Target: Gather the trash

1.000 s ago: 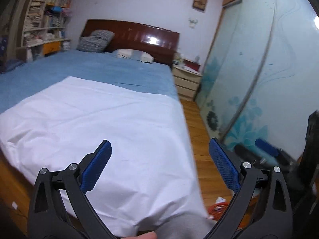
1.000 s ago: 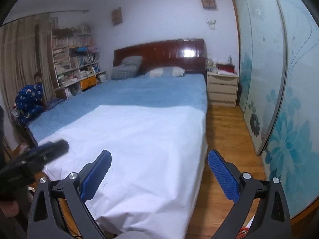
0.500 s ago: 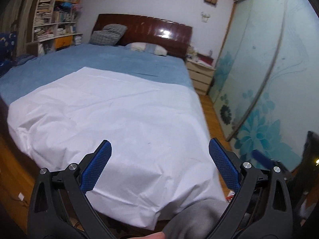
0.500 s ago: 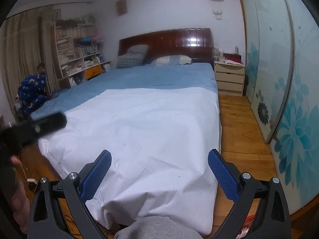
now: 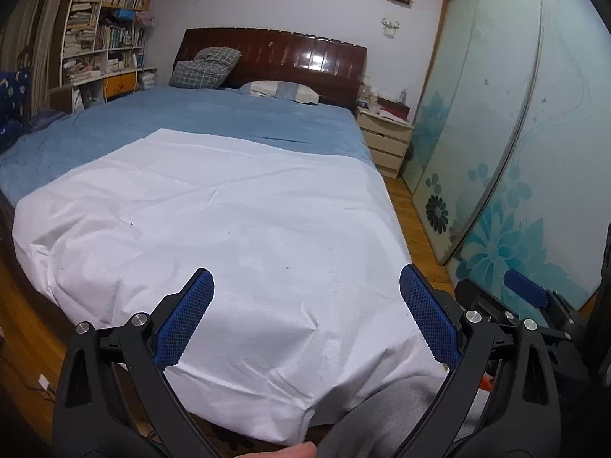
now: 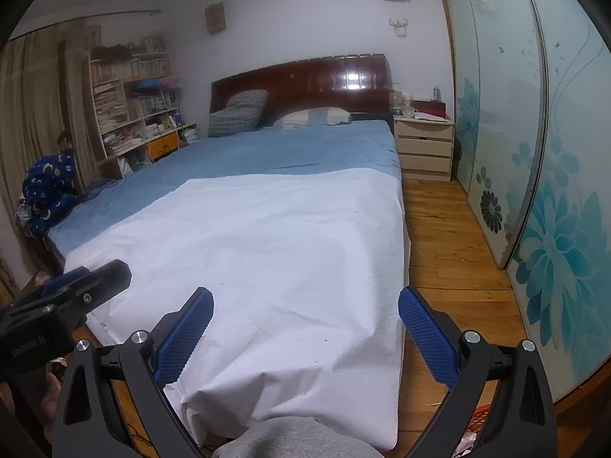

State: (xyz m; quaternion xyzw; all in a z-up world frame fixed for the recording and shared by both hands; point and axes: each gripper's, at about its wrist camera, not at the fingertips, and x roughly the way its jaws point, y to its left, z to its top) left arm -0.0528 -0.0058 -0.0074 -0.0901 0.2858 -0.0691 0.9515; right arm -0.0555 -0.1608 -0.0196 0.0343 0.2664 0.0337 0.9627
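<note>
Grippers are both empty at this moment. The left gripper [image 5: 305,318] and the right gripper [image 6: 304,330] each stand with jaws spread wide, held above the foot of the bed, pointing toward the headboard [image 6: 301,78].

Trash location: none lies on the white sheet [image 5: 214,221] or the blue bedcover [image 6: 275,149]; only a few dark specks show on the sheet, too small to identify. An orange-red basket [image 6: 479,414] sits on the wooden floor [image 6: 446,236] at the right corner of the bed foot, with what appears to be white scrap beside it; it is largely hidden behind the right gripper's frame.

Procedure, as judged from this position: lower and turn the right gripper toward the floor at the bed corner, bring the basket area into clear view before committing, and keep the jaws wide until the fingers straddle one item. Avoid catching the hanging sheet edge.

Markings: faint lettering shows on the body of the left gripper in the right wrist view; it cannot be read. No other writing is legible.
</note>
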